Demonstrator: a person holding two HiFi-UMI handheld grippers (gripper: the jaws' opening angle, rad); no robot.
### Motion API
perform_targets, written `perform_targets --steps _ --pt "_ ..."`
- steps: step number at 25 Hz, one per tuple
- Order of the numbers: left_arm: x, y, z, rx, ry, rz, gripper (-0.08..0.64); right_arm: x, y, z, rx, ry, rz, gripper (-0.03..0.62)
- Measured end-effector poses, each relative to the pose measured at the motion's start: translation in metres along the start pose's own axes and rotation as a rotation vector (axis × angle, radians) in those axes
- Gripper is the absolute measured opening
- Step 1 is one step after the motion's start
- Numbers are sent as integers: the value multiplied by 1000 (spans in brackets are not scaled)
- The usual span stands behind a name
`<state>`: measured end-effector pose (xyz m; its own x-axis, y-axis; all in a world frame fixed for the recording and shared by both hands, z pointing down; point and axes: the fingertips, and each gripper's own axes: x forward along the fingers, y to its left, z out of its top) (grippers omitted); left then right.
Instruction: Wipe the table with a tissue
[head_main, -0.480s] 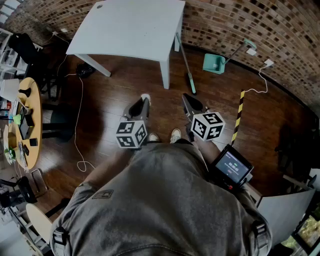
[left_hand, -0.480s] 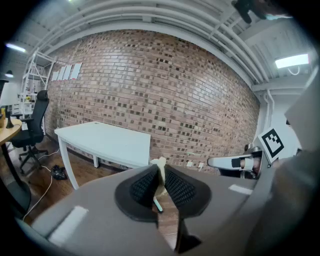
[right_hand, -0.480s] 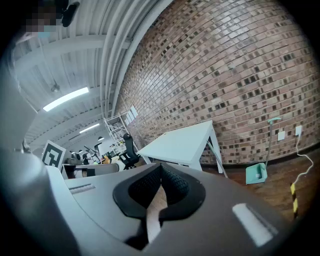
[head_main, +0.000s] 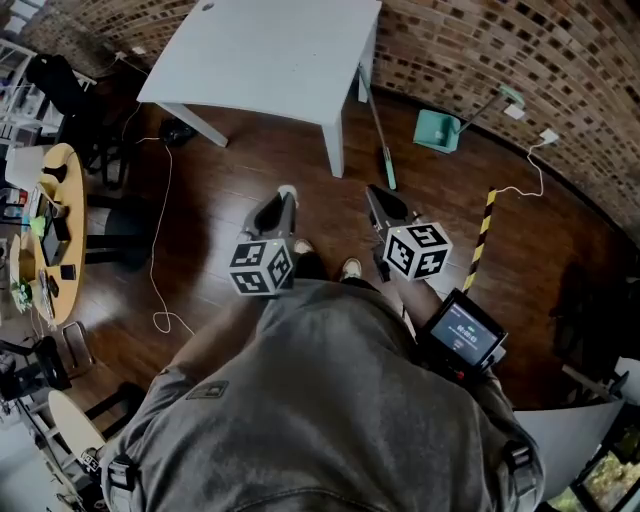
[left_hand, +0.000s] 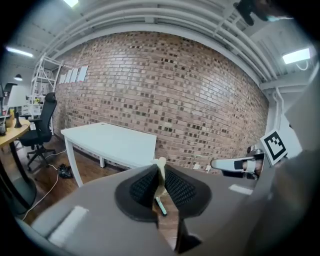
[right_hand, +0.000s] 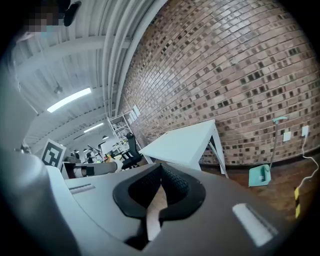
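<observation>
My left tongs (head_main: 284, 205) are clenched on a scrap of white tissue (left_hand: 160, 167), which pokes up past their tips. My right tongs (head_main: 374, 197), just beside them on the right, are pressed together tip to tip with nothing between. Both hang over the wooden floor (head_main: 220, 200), well short of the white surface (head_main: 270, 50) ahead and slightly left. A teal dustpan (head_main: 437, 130) lies ahead of the right tongs, near the brick wall.

- Head view: from above the person's grey-clad shoulders (head_main: 320, 400), steeply down onto the dark wooden floor (head_main: 220, 200), with the white rectangular table (head_main: 265, 50) far off at the top.
- Left gripper view: low, near level, facing that table and the red brick wall (left_hand: 165, 85).
- Right gripper view: angled upward.
- All three share table and wall.
</observation>
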<state>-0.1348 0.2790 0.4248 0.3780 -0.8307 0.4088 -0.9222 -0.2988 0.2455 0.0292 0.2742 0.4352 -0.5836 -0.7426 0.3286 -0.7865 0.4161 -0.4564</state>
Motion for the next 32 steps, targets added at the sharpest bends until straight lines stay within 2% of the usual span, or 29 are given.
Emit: perform_targets --steps 9,20,32 --pt "41 29 19 -16 -1 -5 38 43 -18 18 -12 12 -25 12" --pt "119 87 68 -19 10 -83 38 128 -32 63 -18 6 -98 12" --pt "171 139 93 -7 44 -160 38 188 -32 90 -29 -6 -181 12"
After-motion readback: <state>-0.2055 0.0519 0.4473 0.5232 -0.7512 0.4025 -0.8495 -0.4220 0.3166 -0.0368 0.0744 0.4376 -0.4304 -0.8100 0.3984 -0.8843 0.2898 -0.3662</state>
